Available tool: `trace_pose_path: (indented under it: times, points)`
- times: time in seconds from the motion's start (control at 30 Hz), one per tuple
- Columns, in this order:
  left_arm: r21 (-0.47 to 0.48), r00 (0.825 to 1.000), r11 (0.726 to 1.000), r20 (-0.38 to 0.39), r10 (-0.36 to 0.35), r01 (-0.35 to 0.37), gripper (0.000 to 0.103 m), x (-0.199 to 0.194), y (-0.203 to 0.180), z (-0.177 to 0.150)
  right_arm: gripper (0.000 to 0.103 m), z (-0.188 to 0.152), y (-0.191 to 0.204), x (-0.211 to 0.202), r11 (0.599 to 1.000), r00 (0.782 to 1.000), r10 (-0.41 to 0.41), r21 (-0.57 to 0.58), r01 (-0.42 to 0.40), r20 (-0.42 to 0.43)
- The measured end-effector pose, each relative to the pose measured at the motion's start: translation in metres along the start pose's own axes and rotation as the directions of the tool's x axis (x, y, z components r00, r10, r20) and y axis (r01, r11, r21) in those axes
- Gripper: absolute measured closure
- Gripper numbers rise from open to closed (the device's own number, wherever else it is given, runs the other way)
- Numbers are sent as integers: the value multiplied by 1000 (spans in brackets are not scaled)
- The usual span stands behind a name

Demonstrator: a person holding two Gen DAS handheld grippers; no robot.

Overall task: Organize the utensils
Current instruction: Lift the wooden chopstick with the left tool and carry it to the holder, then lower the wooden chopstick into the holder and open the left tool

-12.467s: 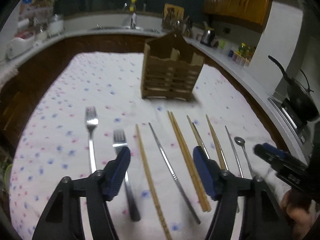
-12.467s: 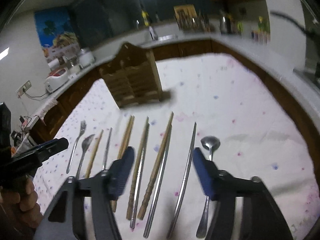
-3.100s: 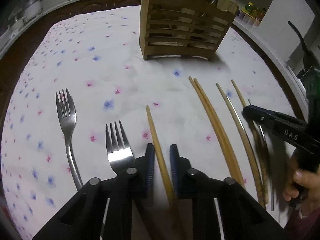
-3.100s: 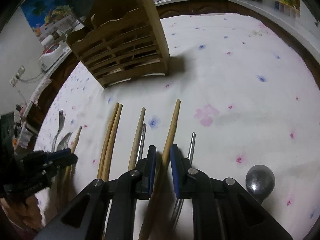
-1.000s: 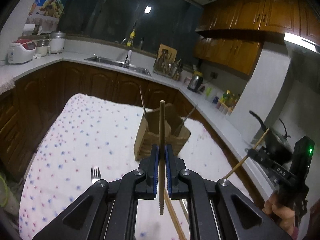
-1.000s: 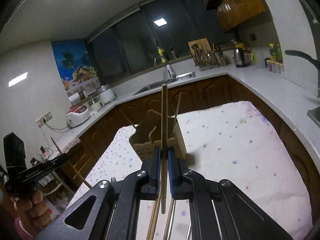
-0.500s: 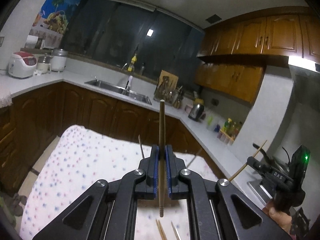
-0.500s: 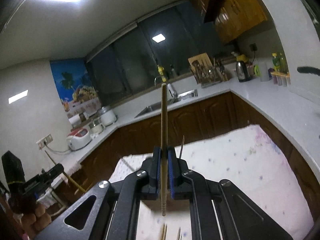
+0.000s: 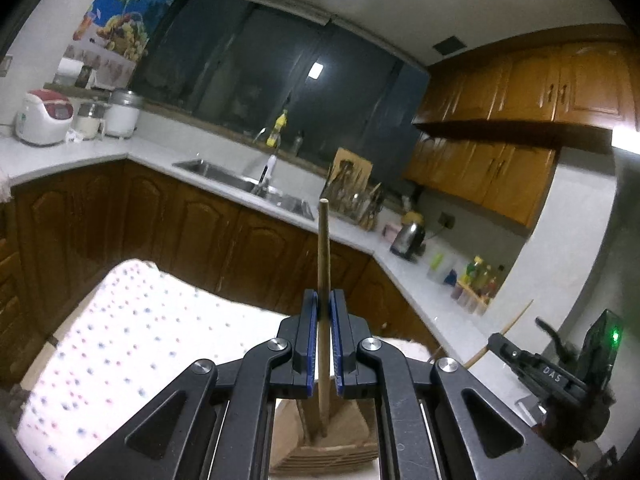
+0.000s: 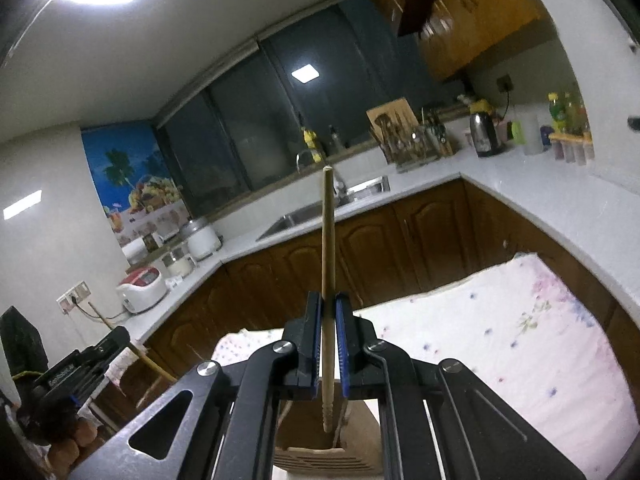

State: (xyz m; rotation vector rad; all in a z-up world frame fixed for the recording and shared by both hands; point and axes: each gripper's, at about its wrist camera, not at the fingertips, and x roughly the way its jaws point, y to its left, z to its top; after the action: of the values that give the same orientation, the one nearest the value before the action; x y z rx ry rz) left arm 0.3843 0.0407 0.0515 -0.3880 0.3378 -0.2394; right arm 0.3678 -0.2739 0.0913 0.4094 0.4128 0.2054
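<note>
Evidently light, stiff, slim: left gripper and right gripper each clamp one upright wooden chopstick mid-shaft over holder.

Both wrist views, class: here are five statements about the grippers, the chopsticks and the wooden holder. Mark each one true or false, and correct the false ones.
1. The left gripper is shut on a wooden chopstick. True.
2. The right gripper is open with nothing in it. False: it is shut on a second wooden chopstick.
3. Both chopsticks stand close to upright. True.
4. The wooden utensil holder sits above the left gripper. False: it is below, with the chopstick's lower end pointing down at it.
5. In the right wrist view the chopstick's lower tip is over the holder. True.
</note>
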Motion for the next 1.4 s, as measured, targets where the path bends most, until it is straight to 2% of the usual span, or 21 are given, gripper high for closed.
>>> trace_pose_path:
  times: [0.17,0.47,0.7,1.1,1.23,1.27,1.33,1.37,1.4]
  points:
    - [13,999,999,-41,32,-31,98,41,-1,-26,96,-23,-15,24,999,998,-13,30,15,-57]
    - [26,990,998,-127,52,-50,98,75,1,-31,95,-45,-14,43,1000,993,-16,18,19,-120]
    - [34,989,998,-138,59,-55,97,63,0,-28,95,-49,-7,56,999,978,-27,-29,22,-209]
    - [52,986,997,-151,71,-63,97,61,-4,-24,95,-51,-8,58,1000,977,-25,-13,23,-212]
    - [67,983,995,-166,78,-68,97,62,-7,-23,88,-51,-11,58,1000,977,4,5,-3,-212]
    - [69,982,995,-171,83,-72,93,60,-7,-22,85,-50,-12,56,1000,979,15,11,-13,-204]
    - [64,983,995,-164,86,-76,80,54,-6,-19,73,-48,-11,49,1000,983,24,10,-22,-183]
    - [56,984,995,-156,90,-82,65,49,-5,-18,67,-47,-12,43,1000,986,26,13,-24,-165]
    - [43,985,996,-148,87,-81,53,44,-5,-16,55,-46,-12,38,999,988,29,18,-27,-151]
